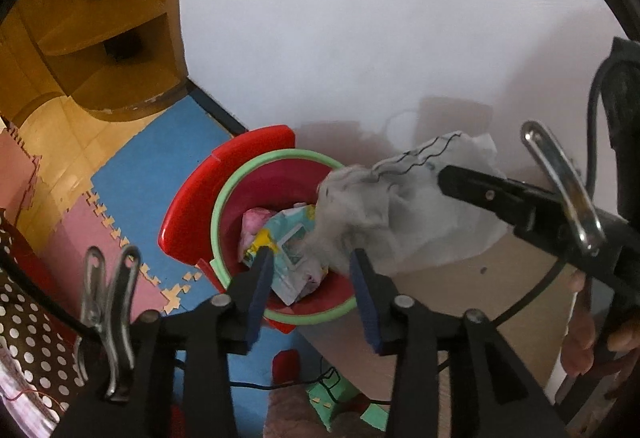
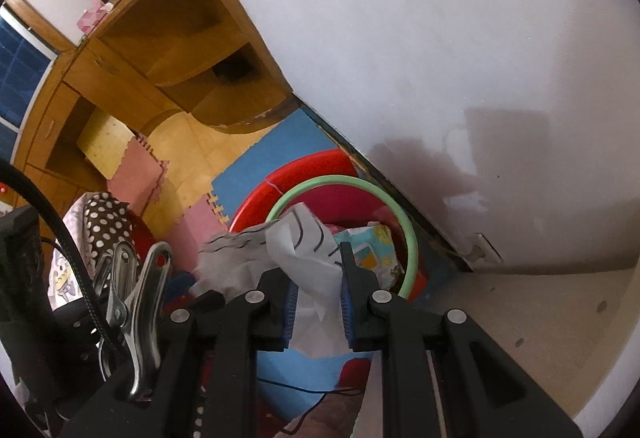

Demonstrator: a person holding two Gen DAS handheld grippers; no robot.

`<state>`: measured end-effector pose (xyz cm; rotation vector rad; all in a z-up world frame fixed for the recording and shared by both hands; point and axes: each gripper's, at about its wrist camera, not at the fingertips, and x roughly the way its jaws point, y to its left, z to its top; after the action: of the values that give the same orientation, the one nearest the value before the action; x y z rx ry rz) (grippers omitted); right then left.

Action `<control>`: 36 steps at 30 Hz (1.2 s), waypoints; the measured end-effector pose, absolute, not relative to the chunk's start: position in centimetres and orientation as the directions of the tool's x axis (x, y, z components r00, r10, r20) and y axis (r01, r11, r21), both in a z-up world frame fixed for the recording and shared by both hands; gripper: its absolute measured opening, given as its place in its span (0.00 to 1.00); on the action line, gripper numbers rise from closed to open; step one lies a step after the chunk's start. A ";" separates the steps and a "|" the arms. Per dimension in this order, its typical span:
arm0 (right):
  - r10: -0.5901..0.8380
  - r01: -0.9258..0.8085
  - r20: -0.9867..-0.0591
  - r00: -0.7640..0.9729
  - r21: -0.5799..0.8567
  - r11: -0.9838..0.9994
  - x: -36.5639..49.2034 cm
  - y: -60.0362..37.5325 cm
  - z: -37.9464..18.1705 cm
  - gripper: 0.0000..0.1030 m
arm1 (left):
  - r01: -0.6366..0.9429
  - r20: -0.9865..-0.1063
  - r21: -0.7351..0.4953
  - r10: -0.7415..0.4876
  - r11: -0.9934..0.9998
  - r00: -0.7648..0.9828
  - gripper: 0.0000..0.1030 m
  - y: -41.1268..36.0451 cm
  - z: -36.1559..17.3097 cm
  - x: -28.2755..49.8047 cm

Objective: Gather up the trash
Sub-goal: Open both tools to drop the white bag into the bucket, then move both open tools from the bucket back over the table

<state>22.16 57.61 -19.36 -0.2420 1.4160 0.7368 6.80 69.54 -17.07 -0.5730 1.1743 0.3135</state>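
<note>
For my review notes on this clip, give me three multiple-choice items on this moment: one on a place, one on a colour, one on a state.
1. Where does the red bin stand?
A. On a shelf of the wooden cabinet
B. On the floor by the white wall
C. On the pale tabletop

2. What colour is the ring around the bin's rim?
A. Green
B. Yellow
C. Black

3. What is the right hand-held gripper doing?
A. It hangs open with nothing in it
B. It grips the bin's rim
C. It is shut on crumpled white paper

Answers:
1. B: the bin sits on the blue floor mat against the wall, below the table edge.
2. A: a pale green ring circles the opening.
3. C: the blue pads press the paper from both sides, over the bin.
</note>
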 end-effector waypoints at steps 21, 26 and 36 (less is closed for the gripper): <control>0.345 -0.566 -0.938 -0.035 0.303 0.766 22.5 57.3 -19.1 0.23 | -0.507 -0.933 -0.249 -0.065 0.825 0.353 0.44 69.0 -17.0 7.2; 0.384 -0.558 -0.923 -0.023 0.330 0.761 21.1 56.3 -17.1 0.23 | -0.493 -0.926 -0.249 -0.056 0.834 0.373 0.44 67.8 -15.6 6.3; 0.464 -0.555 -0.886 0.012 0.380 0.740 16.9 53.4 -12.4 0.23 | -0.447 -0.906 -0.252 -0.047 0.858 0.420 0.44 64.4 -11.5 3.1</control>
<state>16.91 53.41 -12.42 -0.0834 1.3413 0.7951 3.14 64.43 -11.51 -0.5043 1.1203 0.2644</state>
